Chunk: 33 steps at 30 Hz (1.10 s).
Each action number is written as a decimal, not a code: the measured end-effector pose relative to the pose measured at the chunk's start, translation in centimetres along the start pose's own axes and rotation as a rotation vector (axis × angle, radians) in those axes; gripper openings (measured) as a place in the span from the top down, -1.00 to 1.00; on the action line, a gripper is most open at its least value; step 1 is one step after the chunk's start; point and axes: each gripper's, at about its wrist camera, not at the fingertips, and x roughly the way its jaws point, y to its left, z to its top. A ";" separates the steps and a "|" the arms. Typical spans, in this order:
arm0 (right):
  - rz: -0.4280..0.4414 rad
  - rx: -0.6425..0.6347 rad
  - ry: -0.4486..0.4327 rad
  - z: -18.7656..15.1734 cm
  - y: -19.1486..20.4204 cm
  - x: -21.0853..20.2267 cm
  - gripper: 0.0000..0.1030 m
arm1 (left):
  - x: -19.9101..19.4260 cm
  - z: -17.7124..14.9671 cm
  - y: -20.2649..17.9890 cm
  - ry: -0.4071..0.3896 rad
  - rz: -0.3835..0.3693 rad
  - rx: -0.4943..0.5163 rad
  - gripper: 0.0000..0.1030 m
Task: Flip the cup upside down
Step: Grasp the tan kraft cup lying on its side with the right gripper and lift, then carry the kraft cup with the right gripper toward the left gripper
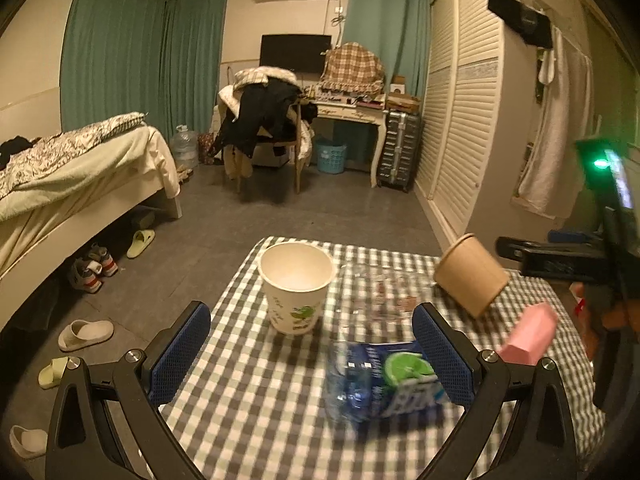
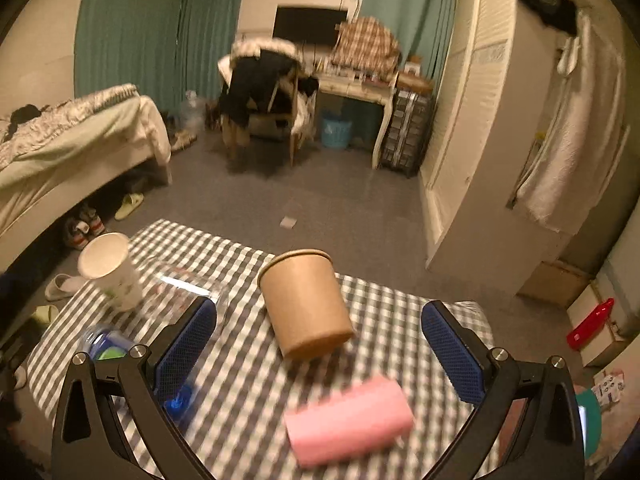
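The pink block (image 2: 349, 420) lies nearest, before the wide-open, empty right claw (image 2: 320, 354). Beyond it the brown cup (image 2: 306, 304) stands on the bench (image 2: 240, 380), seemingly rim up; flipping remains. The left claw (image 1: 312, 356) is open, empty.

Both my cameras ride low over the checked tabletop (image 1: 248, 400), each looking forward between its own tongs toward the far desk (image 1: 348, 114). My left view sits near the tabletop's left side, with the white cup (image 1: 296, 286) close ahead. My right view sits further right and tilts down more, close on the brown cup (image 2: 306, 304). Both views share the tabletop, both cups, the pink block (image 2: 348, 420), bed (image 1: 80, 172) and wardrobe (image 1: 460, 120).
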 end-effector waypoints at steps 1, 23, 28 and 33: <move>0.002 0.014 0.040 0.5 -0.1 1.9 -0.99 | 0.5 0.0 0.3 0.009 0.006 -0.002 -1.00; 0.001 0.071 0.267 -0.9 0.2 12.6 -0.74 | 3.8 -0.4 2.0 0.075 0.041 -0.016 -1.00; 0.026 0.115 0.145 -0.1 -0.6 7.3 -0.73 | 1.6 0.4 1.3 0.041 0.040 0.000 -1.00; 0.044 0.133 0.014 0.7 -1.2 -1.6 -0.73 | -1.7 0.9 0.4 -0.010 0.020 -0.005 -1.00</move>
